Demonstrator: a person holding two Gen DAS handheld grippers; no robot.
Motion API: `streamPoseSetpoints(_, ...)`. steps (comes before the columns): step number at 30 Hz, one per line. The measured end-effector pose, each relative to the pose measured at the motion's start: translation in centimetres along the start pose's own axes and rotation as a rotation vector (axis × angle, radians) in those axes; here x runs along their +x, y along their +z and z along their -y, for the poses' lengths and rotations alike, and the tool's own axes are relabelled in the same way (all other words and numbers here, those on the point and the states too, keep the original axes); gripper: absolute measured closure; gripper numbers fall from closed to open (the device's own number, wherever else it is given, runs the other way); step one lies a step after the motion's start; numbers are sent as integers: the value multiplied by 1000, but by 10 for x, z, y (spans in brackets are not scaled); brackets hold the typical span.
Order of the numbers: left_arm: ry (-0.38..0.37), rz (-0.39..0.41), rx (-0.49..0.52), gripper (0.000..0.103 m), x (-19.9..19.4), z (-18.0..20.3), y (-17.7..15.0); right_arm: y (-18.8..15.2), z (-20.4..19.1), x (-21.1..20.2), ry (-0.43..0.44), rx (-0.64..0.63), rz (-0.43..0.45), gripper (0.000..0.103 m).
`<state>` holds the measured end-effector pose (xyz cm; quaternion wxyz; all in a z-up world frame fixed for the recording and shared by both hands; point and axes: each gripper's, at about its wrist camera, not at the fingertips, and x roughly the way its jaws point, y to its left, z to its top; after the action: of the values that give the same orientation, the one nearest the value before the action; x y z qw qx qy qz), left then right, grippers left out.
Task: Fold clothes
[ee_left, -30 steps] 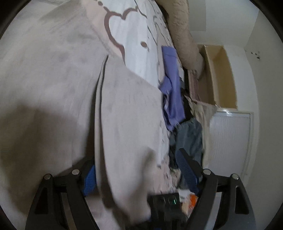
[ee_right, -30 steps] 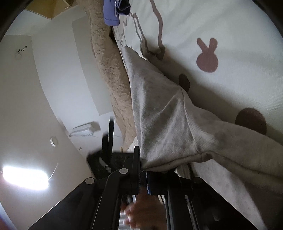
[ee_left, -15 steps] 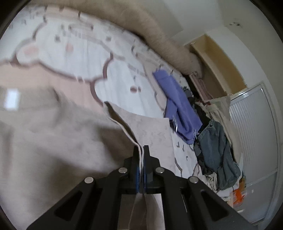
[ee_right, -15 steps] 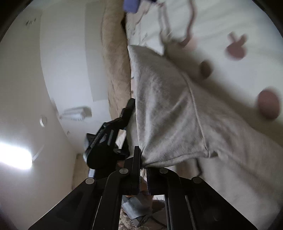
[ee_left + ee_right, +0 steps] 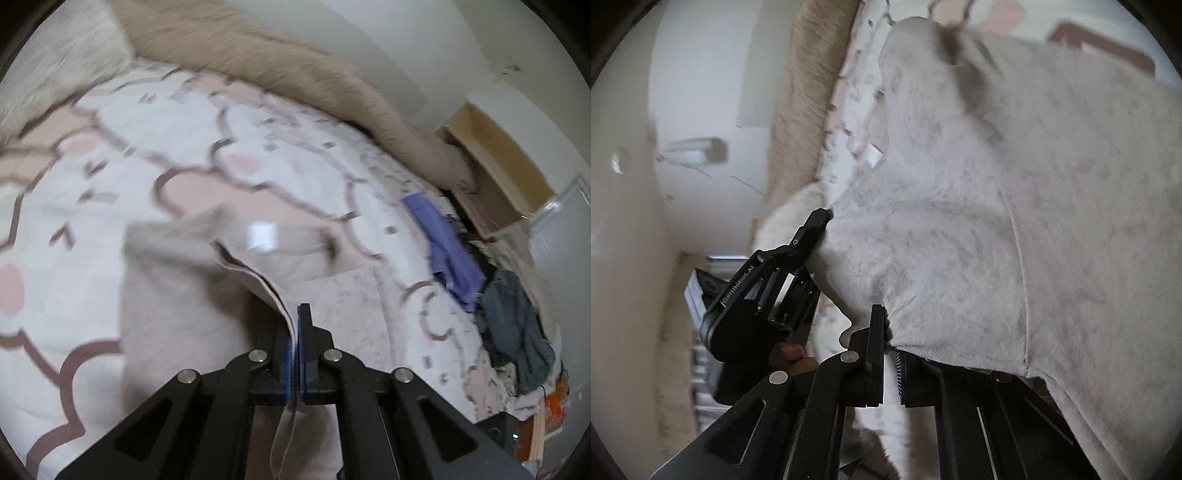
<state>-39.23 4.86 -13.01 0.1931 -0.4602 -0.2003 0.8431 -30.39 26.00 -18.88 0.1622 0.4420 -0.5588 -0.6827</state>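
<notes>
Currently, left wrist view: left gripper (image 5: 295, 325) is clenched on the edge of a light grey fleece garment (image 5: 184, 295), hem pinched between the blue pads (image 5: 286, 354). Garment lies spread on a white bedsheet with pink-and-brown cartoon outlines (image 5: 129, 147), a white tag (image 5: 262, 236) showing at its far side. Fuzzy beige blanket (image 5: 295, 74) runs along the far edge of the bed. To the right, a purple cloth (image 5: 443, 243) and a dark blue-grey garment (image 5: 517, 325) sit in a heap at the bed's right end; wooden shelf (image 5: 491, 147) beyond. Right wrist view: right gripper (image 5: 884, 332) grasps a bunched corner of the same grey garment (image 5: 1034, 221), which fills the right side of the frame and drapes over its right finger. Left gripper (image 5: 823, 216) is visible at left, tip touching the garment's edge; its jaw state can't be read from this view. Beige blanket (image 5: 812, 74) and white wall (image 5: 701, 74) behind, blurred.
</notes>
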Motion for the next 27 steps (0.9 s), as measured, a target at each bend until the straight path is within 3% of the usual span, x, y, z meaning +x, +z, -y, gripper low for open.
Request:
streamPoseSetpoints(3, 29, -15, -14, 100, 14, -15, -14, -5, 8, 12, -68, -11, -6, 97)
streamPoseSetpoints(5, 38, -16, -20, 100, 18, -21, -19, -5, 12, 11, -65, -3, -8, 97)
streamPoseSetpoints(10, 1, 32, -26, 100, 1, -15, -16, -5, 6, -1, -87, -44, -14, 94)
streamPoseSetpoints(12, -19, 53, -10, 100, -10, -5, -10, -7, 8, -17, -74, -61, -20, 73)
streamPoseSetpoints(13, -26, 59, -4, 100, -17, -1, -8, -9, -1, -15, -53, -63, -27, 40)
streamPoseSetpoints(14, -31, 64, 1, 100, -22, 3, -6, -11, -6, -16, -30, -68, -37, 23)
streamPoseSetpoints(18, -43, 90, 9, 100, -41, 11, -1, -26, -28, -44, 31, -103, -107, 23)
streamPoseSetpoints(21, 12, 62, 2, 100, -33, 3, 1, -49, -40, -90, 32, -173, -140, 23)
streamPoseSetpoints(23, 65, 8, -17, 100, -16, -8, -1, -63, -47, -129, -25, -262, -125, 23)
streamPoseSetpoints(25, 130, -57, -36, 100, 8, -22, -9, -77, -55, -169, -138, -370, -75, 23)
streamPoseSetpoints(27, 139, -76, -55, 98, 17, -29, -12, -89, -53, -206, -246, -448, -22, 23)
